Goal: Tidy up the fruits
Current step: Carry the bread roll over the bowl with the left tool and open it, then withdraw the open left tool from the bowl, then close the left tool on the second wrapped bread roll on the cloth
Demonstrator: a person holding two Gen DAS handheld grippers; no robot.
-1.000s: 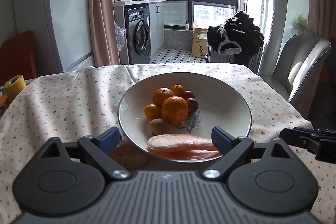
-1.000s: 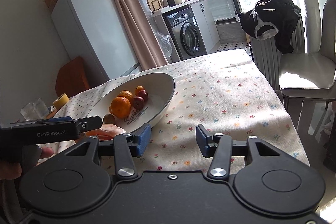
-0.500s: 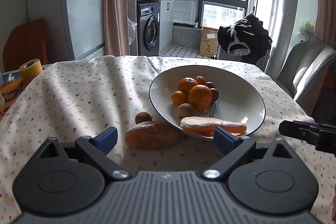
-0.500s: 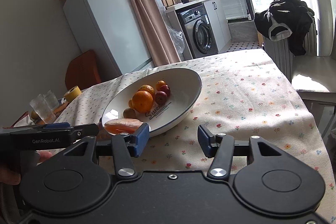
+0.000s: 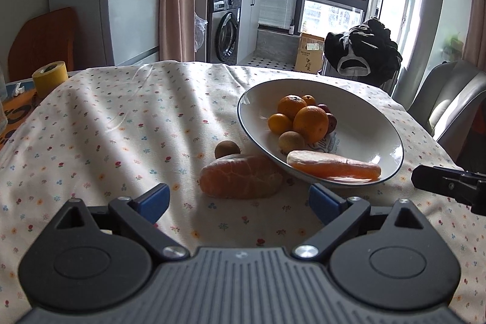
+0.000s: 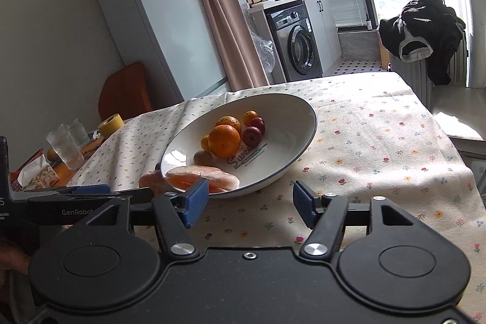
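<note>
since a second ago my left tongs [image 5: 238, 201] have drawn back from the bowl [image 5: 391, 138] and swung left, so the peeled citrus [image 5: 240, 179] and small brown fruit [image 5: 227, 149] on the table just off the bowl's near-left rim now show. both tongs stand apart and empty; the right tongs [image 6: 249, 201] hover near the table's right edge. oranges [image 5: 310, 123], red fruits and a peeled segment [image 5: 333, 165] already sit in the bowl. i judge those two are left.
</note>
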